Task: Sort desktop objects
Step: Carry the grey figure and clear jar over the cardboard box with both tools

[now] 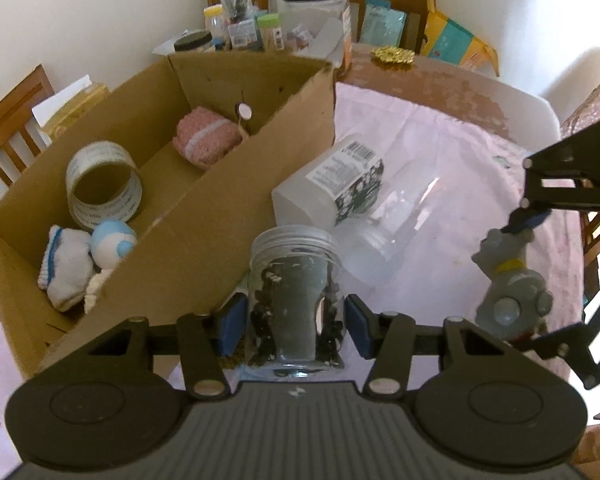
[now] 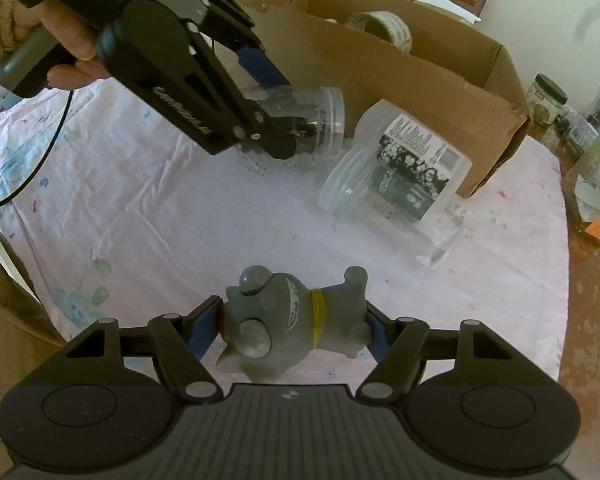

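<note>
two claws, two catches

the left gripper [image 1: 296, 326] has its blue pads either side of a clear jar [image 1: 296, 292]; contact is unclear. the right gripper [image 2: 292, 330] is clamped on a grey toy [image 2: 296, 320] above the cloth [image 2: 180, 208]. a bigger labelled jar [image 2: 400, 164] lies on its side just beyond, against the cardboard box [image 1: 236, 184] holding tape [image 1: 104, 184] and socks [image 1: 66, 268].

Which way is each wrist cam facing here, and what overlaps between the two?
Left wrist: sits on the left gripper, looks along its fingers at a small clear jar between the blue pads, cardboard box beyond; the right gripper shows at right.
Right wrist: sits on the right gripper, looks over the grey toy it clamps toward the box; the left gripper and the person's hand show upper left.
Shared: jar, toy, box, tipped labelled container.
</note>
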Demonstrator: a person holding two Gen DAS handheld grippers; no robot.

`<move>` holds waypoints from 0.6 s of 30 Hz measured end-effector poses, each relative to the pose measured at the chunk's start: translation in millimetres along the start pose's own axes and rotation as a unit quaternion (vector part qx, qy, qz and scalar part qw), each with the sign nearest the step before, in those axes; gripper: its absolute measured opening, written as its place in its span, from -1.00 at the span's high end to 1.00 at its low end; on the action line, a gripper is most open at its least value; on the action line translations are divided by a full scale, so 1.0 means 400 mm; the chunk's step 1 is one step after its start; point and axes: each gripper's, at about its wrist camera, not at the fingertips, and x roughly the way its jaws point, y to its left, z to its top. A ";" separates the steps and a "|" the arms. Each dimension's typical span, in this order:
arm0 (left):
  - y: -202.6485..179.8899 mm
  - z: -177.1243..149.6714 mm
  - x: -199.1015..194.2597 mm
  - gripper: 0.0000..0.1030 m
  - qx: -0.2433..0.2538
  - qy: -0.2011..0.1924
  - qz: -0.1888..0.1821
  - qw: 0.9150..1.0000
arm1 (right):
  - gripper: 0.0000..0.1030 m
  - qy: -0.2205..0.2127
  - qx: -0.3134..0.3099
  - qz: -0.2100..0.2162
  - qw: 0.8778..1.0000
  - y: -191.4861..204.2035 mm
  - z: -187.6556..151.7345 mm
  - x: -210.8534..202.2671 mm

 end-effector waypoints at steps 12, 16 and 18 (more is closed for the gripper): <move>0.010 0.023 -0.107 -0.03 -0.014 -0.010 -0.008 1.000 | -0.48 -0.022 -0.003 -0.009 1.000 -0.027 0.060 -0.070; 0.016 0.031 -0.139 -0.03 -0.018 -0.018 -0.006 1.000 | -0.48 -0.032 -0.011 -0.012 0.999 -0.032 0.083 -0.078; 0.021 0.037 -0.154 -0.03 -0.019 -0.024 -0.006 1.000 | -0.48 -0.038 -0.013 -0.013 0.999 -0.038 0.100 -0.091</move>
